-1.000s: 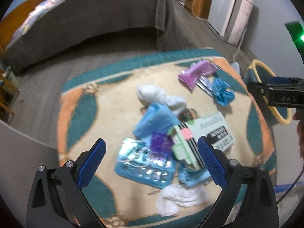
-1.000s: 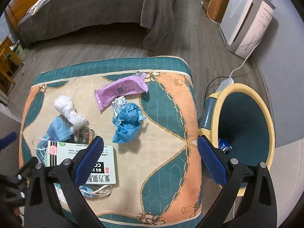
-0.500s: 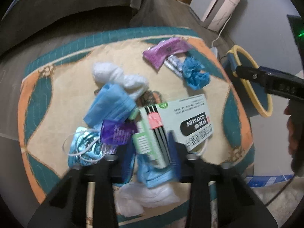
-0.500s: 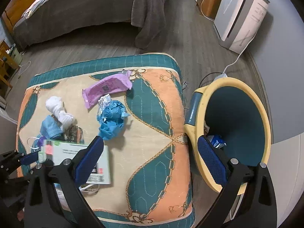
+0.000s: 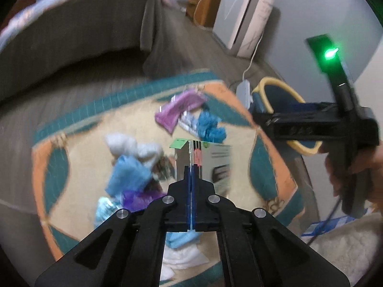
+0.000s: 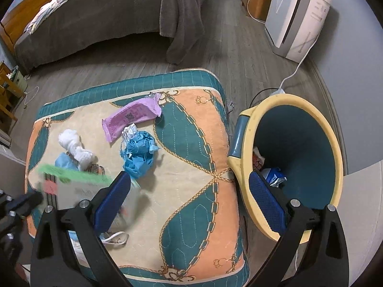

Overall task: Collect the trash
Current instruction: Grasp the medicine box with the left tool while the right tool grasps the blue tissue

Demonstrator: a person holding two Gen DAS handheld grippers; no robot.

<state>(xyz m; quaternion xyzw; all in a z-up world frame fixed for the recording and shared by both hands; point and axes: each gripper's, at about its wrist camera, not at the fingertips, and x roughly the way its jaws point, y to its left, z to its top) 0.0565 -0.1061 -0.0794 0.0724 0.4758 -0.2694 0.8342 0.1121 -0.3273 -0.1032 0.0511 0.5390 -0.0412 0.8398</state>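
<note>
Left gripper [image 5: 191, 167] is clenched tight on the flat white-and-green cardboard medicine box [image 5: 203, 160], holding it over the teal-and-orange quilted cushion [image 6: 191, 157]. Right gripper [image 6: 189, 201] sits released and empty, the yellow-rimmed teal plastic bin [image 6: 296, 148] at its 2 o'clock.

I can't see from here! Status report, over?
Left claw shut on medicine box. Right claw open, empty. Bin beside cushion, path clear.

Nothing reads clearly; the box's [image 5: 210, 160] print is perhaps too blurred.
</note>
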